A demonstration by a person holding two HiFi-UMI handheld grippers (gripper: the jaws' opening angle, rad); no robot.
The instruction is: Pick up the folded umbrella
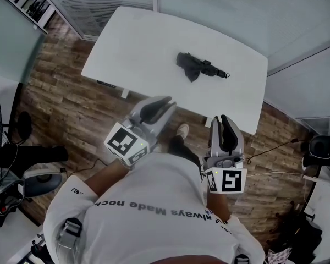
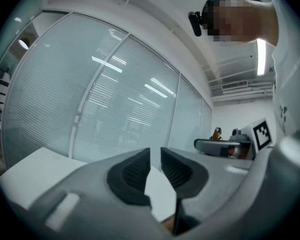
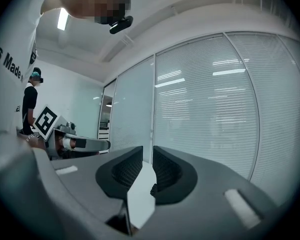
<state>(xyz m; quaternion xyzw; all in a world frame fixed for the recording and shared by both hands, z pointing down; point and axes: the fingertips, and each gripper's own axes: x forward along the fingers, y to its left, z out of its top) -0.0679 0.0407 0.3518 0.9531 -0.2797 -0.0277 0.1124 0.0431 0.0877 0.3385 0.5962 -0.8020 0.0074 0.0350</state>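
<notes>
One white shirt is closest. The left gripper and right gripper both have closed, empty jaws. One folded umbrella lies on the single table, around twelve o'clock, well apart from both.

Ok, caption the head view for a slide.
Folded umbrella lies on white table; left gripper and right gripper, both empty, short of it.

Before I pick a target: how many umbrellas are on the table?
1. The umbrella lies folded, right of the middle of the table, alone; nothing there could hide another.
</notes>
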